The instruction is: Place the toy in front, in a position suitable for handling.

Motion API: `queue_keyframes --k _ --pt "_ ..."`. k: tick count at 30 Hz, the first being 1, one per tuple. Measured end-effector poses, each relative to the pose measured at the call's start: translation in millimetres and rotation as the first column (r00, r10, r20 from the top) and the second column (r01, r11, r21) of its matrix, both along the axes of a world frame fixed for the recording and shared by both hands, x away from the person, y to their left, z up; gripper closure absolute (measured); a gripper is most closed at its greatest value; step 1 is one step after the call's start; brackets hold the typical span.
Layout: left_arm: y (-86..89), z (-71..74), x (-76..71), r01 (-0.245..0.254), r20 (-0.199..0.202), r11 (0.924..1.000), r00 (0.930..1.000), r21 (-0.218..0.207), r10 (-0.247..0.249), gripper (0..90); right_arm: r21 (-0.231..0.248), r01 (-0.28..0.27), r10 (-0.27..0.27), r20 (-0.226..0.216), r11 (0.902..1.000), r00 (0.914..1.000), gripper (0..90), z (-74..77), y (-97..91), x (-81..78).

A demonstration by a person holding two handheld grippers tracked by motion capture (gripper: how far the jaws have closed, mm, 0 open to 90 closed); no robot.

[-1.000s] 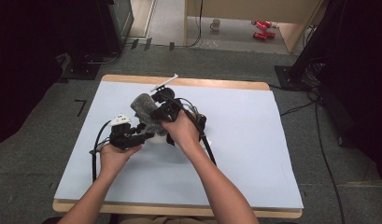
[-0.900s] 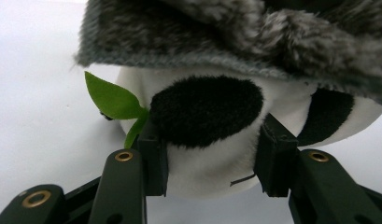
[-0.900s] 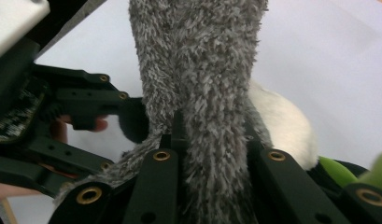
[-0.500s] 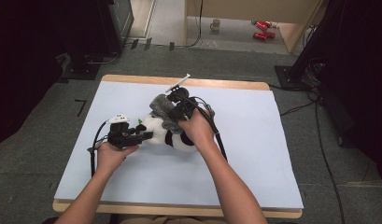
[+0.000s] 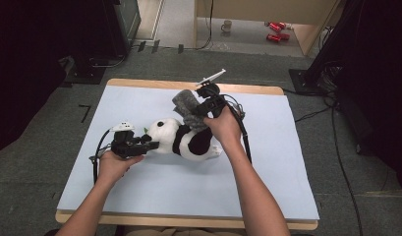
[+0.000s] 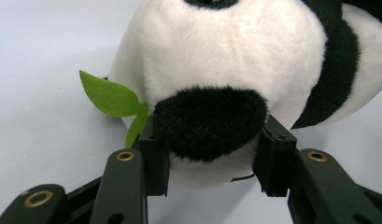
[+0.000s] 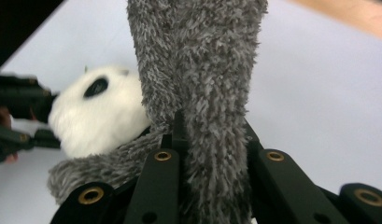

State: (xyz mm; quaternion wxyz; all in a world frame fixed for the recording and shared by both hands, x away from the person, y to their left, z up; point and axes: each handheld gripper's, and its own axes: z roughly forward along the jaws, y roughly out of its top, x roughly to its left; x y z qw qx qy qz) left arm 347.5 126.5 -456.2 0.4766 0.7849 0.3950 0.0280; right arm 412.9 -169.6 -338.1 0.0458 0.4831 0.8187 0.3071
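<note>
A black-and-white panda plush (image 5: 188, 141) lies on its side in the middle of the light blue mat (image 5: 267, 162). My left gripper (image 5: 148, 146) is shut on the panda's black ear (image 6: 209, 119), with a pad pressed on each side of it (image 6: 212, 161). A green felt leaf (image 6: 111, 97) sticks out beside the head. My right gripper (image 5: 202, 109) is shut on a grey fuzzy cloth (image 5: 186, 105) and holds it up above the panda's body. In the right gripper view that cloth (image 7: 198, 70) rises between the jaws (image 7: 209, 140), and its lower end trails under the panda's head (image 7: 100, 112).
The mat covers a wooden table (image 5: 188, 221). Black cables (image 5: 245, 142) trail from both grippers across the mat. The mat's right half and front strip are bare. A mug (image 5: 227, 25) and red items (image 5: 274, 30) lie on the floor beyond the table.
My right hand has moved to the right and a little farther back, drawing the grey cloth with it, and more of the panda's body now shows. The left hand has stayed put.
</note>
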Motion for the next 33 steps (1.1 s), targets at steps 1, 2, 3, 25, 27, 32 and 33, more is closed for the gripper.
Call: queue_keyframes --k 1,2,3,25,27,32,33 --pt "0.0 -0.6 -0.7 0.001 0.001 1.0 1.0 0.002 -0.001 54.4 0.011 0.015 -0.015 0.023 0.9998 0.9996 77.4 3.1 -4.7 -0.3" --pt "0.3 -1.3 -1.4 0.005 0.0 0.9999 1.0 0.009 -0.005 54.4 0.022 0.028 -0.029 0.044 0.9994 0.9986 77.5 6.7 -9.4 -0.8" --pt "0.9 -2.1 -2.1 0.011 0.002 0.9998 0.9999 0.015 -0.011 54.4 0.03 0.043 -0.044 0.063 0.9987 0.997 77.4 9.8 -15.0 -0.9" --pt "2.5 -8.2 -11.8 0.012 0.01 0.9998 0.9999 0.014 -0.012 53.8 0.126 0.057 -0.058 -0.002 0.9903 0.9983 77.2 -55.1 -49.5 -0.1" --pt "1.8 -8.0 -11.9 0.011 0.012 0.9998 0.9999 0.014 -0.011 53.8 0.156 0.079 -0.079 -0.005 0.9846 0.9969 77.3 -60.8 -57.3 -1.2" --pt "1.4 -8.6 -11.6 0.01 0.016 0.9999 0.9998 0.009 -0.01 53.8 0.165 0.091 -0.093 0.0 0.982 0.9957 77.2 -67.1 -71.8 -6.0" --pt "1.4 -8.8 -11.7 0.01 0.016 0.9999 0.9998 0.008 -0.01 53.8 0.169 0.092 -0.094 0.002 0.9814 0.9956 77.2 -68.2 -75.0 -7.2"
